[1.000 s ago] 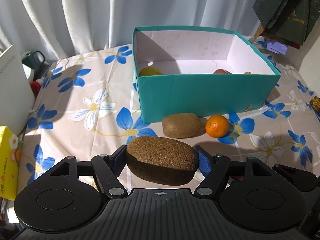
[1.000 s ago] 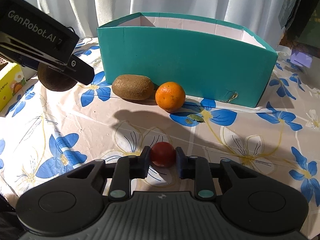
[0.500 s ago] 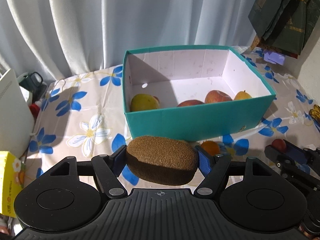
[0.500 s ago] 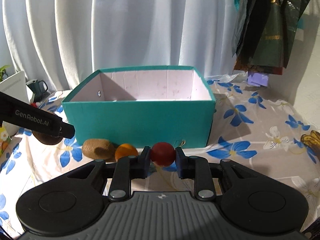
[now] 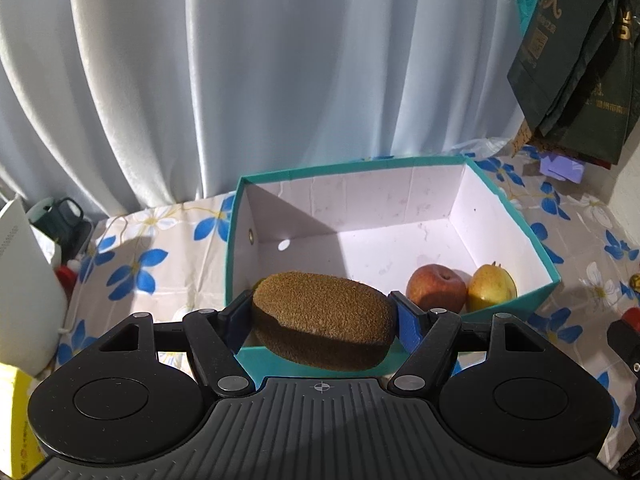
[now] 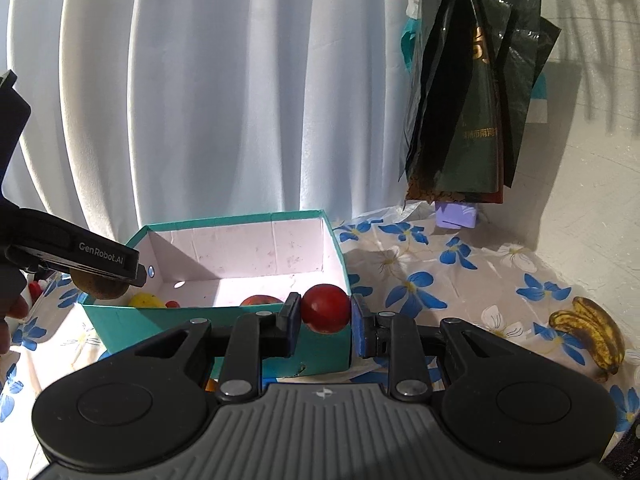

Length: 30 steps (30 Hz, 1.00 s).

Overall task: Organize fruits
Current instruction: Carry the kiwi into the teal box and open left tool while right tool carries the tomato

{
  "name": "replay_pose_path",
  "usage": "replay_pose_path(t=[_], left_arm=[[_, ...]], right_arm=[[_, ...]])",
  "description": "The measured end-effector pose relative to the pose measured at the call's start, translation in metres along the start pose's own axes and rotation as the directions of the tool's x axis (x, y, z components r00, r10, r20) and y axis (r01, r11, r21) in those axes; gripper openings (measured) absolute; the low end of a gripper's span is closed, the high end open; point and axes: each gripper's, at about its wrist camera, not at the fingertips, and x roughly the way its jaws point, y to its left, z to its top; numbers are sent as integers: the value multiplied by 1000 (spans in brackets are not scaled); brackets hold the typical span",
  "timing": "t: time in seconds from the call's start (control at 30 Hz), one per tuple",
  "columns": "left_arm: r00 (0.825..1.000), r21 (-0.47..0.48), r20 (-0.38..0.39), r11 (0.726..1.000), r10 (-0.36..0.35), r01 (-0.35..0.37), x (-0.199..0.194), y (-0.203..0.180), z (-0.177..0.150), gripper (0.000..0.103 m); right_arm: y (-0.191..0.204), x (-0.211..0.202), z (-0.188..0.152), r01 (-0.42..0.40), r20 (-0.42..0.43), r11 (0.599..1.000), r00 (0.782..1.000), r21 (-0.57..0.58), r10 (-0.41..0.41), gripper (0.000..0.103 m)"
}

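White curtains back the worktop [image 5: 168,272], where the box [image 5: 540,256] already holds an apple [image 5: 436,288] and pear [image 5: 492,288]; left fingers [image 5: 322,320] grip a kiwi [image 5: 320,316], right fingers [image 6: 324,316] a tomato [image 6: 325,307], both near its front edge, undelivered.

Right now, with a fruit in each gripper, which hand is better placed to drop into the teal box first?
Left, probably. The left gripper holds the kiwi at the teal box rim, looking down inside. The right gripper, with its small red fruit, looks lower, short of the near wall.

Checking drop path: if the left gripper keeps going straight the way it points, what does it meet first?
Probably the teal box: the left gripper, shut on the kiwi, points down toward its open white floor, near the front wall. Depth unclear.
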Motion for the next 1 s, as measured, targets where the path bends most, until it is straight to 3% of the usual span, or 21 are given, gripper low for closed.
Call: replay_pose_path(t=[0.33, 1.0], left_arm=[[1000, -9, 15, 1000, -7, 7, 19, 0, 13, 76], [999, -13, -34, 999, -33, 33, 66, -5, 18, 76]], right_arm=[[-3, 1, -4, 25, -7, 999, 1000, 22, -25, 25], [-5, 13, 3, 39, 1, 999, 999, 37, -39, 25]])
